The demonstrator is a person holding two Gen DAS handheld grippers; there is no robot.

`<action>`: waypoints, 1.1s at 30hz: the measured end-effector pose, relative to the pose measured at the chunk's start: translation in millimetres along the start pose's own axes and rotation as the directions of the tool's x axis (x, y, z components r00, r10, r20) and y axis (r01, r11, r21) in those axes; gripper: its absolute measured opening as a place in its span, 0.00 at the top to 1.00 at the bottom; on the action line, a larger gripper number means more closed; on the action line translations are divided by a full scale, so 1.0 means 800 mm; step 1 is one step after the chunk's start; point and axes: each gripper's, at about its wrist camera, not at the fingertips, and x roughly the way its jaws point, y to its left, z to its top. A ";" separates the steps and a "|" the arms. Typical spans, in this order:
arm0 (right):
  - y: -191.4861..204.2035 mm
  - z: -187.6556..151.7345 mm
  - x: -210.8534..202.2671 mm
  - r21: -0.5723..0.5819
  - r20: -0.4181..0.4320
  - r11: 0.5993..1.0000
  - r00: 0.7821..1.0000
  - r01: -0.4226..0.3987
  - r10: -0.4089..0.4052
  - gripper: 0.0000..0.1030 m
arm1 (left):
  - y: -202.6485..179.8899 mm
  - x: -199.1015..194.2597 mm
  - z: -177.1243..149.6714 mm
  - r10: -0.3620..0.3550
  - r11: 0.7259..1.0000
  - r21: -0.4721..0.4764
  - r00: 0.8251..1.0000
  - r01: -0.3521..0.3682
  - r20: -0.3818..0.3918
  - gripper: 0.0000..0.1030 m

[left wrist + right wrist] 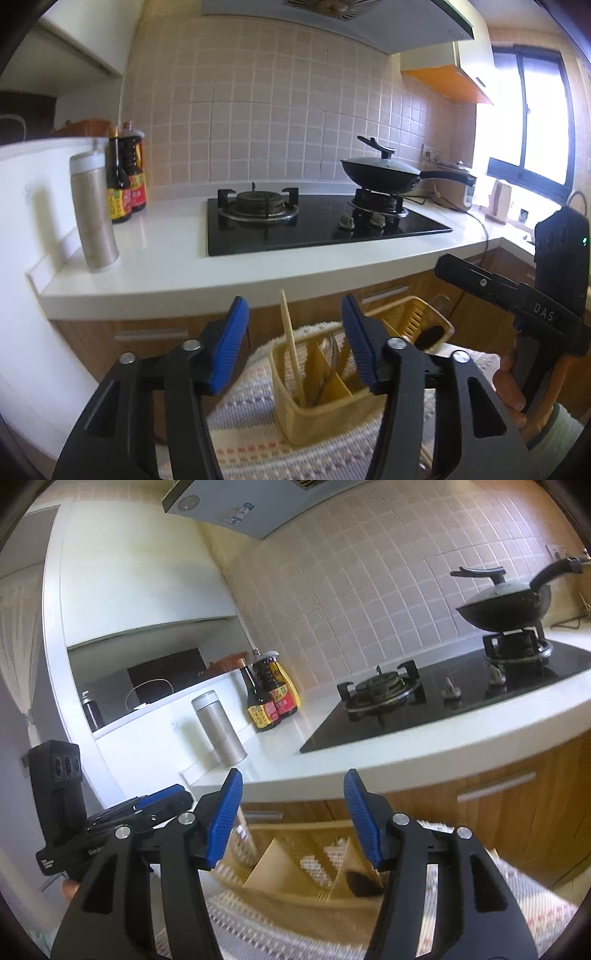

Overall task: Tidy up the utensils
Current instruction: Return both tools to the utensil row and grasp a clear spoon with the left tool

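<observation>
A yellow plastic utensil caddy (295,417) with dividers stands on a striped woven cloth (243,428) below the counter. A pale chopstick (291,339) stands upright in its near left compartment, and metal utensils (332,356) lean in the middle one. A dark utensil end (430,336) lies at its far end. My left gripper (294,306) is open above the caddy, with the chopstick between the blue pads but untouched. In the right wrist view the caddy (295,849) is blurred below my open, empty right gripper (292,775).
A white counter (166,273) carries a black gas hob (314,225), a lidded wok (380,173), a steel flask (96,214) and sauce bottles (125,177). Wooden drawers (498,794) sit under it. A hand (509,384) holds the other unit at right.
</observation>
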 end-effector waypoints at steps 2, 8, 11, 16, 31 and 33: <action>0.006 -0.006 -0.018 -0.005 -0.027 1.000 1.000 0.016 -0.016 0.48 | 0.006 -0.018 -0.008 -0.028 0.999 -0.027 0.999 0.028 -0.015 0.46; 0.035 -0.013 -0.067 -0.039 -0.133 0.997 0.988 0.070 -0.075 0.48 | 0.017 -0.060 -0.034 -0.041 0.996 -0.088 0.994 0.032 -0.104 0.46; 0.051 -0.016 -0.083 -0.070 -0.190 0.989 0.971 0.133 -0.144 0.48 | 0.024 -0.071 -0.050 -0.080 0.988 -0.144 0.982 0.055 -0.171 0.46; 0.068 -0.031 -0.091 -0.096 -0.308 0.975 0.925 0.201 -0.221 0.48 | 0.028 -0.065 -0.088 -0.100 0.978 -0.205 0.949 0.039 -0.298 0.46; 0.046 -0.156 -0.064 -0.192 -0.679 0.928 0.639 0.320 -0.361 0.48 | 0.040 0.016 -0.219 -0.178 0.954 -0.301 0.788 -0.010 -0.589 0.62; 0.034 -0.165 -0.062 -0.184 -0.698 0.922 0.615 0.341 -0.367 0.48 | 0.041 0.021 -0.226 -0.217 0.943 -0.334 0.777 0.009 -0.591 0.62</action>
